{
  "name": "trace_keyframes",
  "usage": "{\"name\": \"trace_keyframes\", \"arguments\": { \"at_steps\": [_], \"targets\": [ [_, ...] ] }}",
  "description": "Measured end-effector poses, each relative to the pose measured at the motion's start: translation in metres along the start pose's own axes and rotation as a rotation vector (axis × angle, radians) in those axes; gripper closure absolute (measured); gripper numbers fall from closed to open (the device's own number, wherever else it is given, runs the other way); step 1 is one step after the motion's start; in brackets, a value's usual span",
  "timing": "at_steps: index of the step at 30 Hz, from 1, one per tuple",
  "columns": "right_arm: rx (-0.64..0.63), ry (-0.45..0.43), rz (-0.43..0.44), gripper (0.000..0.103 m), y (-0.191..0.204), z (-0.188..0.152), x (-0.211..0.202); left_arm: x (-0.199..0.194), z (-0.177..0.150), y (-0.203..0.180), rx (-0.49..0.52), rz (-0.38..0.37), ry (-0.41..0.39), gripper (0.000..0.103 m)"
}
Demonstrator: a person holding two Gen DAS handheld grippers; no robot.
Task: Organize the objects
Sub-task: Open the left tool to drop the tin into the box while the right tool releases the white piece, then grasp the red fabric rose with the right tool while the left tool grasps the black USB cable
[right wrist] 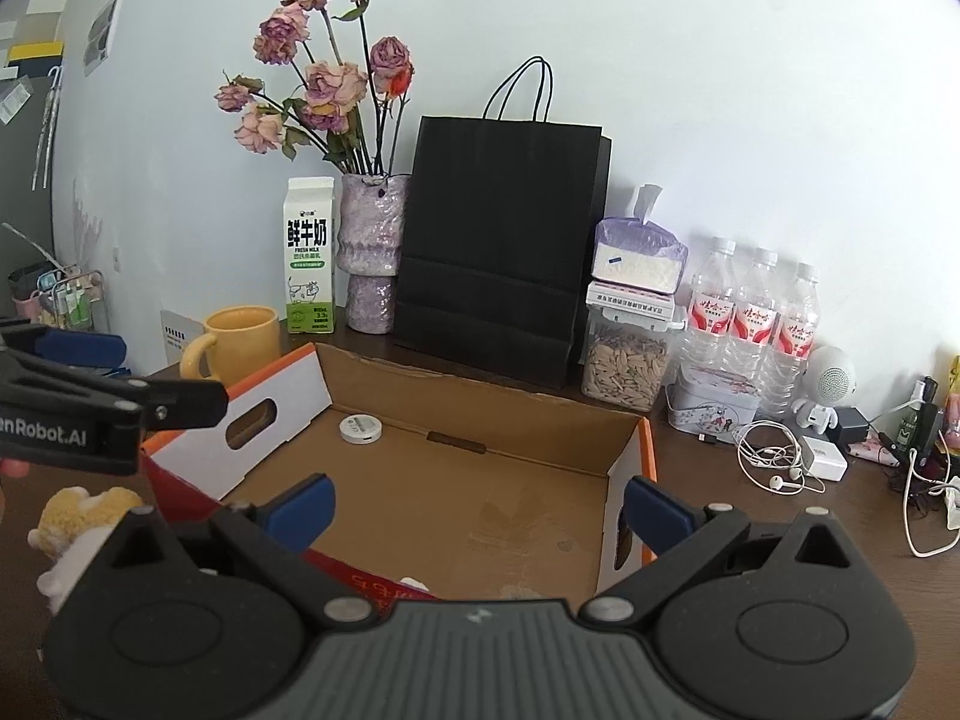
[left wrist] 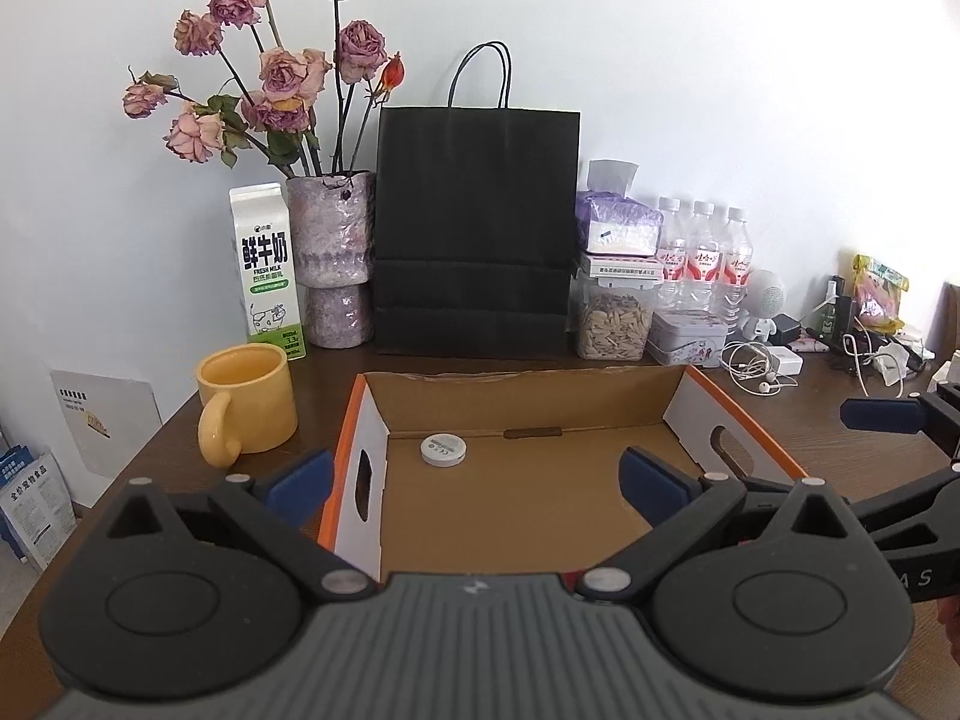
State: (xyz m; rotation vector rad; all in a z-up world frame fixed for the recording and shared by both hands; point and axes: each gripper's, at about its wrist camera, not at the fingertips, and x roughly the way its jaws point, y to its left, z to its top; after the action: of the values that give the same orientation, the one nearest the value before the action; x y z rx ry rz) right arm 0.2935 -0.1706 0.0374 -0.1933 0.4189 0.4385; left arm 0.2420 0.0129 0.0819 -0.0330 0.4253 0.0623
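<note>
while both grippers gape empty over the box [left wrist: 522,480], the carton [left wrist: 267,264] reads "fresh milk".

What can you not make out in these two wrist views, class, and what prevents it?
- Plush toy, right wrist view: cut off by the tongs' body.
- Red printed item at the cardboard box's near edge: hidden by that body.
- Black paper bag: contents unseen.
- Round white disc: print too small.

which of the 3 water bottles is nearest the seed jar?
The leftmost water bottle. It stands right beside the seed jar, behind the tin; the other two line up further right, toward the white speaker.
</note>
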Motion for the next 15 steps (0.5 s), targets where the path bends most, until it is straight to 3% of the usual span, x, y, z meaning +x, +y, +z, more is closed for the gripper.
{"name": "trace_keyframes", "arguments": {
  "at_steps": [15],
  "targets": [
    [0.042, 0.000, 0.003, 0.000, 0.008, -0.049, -0.077, -0.068, -0.040, 0.004, -0.033, -0.012, 0.026, 0.000]
  ]
}}
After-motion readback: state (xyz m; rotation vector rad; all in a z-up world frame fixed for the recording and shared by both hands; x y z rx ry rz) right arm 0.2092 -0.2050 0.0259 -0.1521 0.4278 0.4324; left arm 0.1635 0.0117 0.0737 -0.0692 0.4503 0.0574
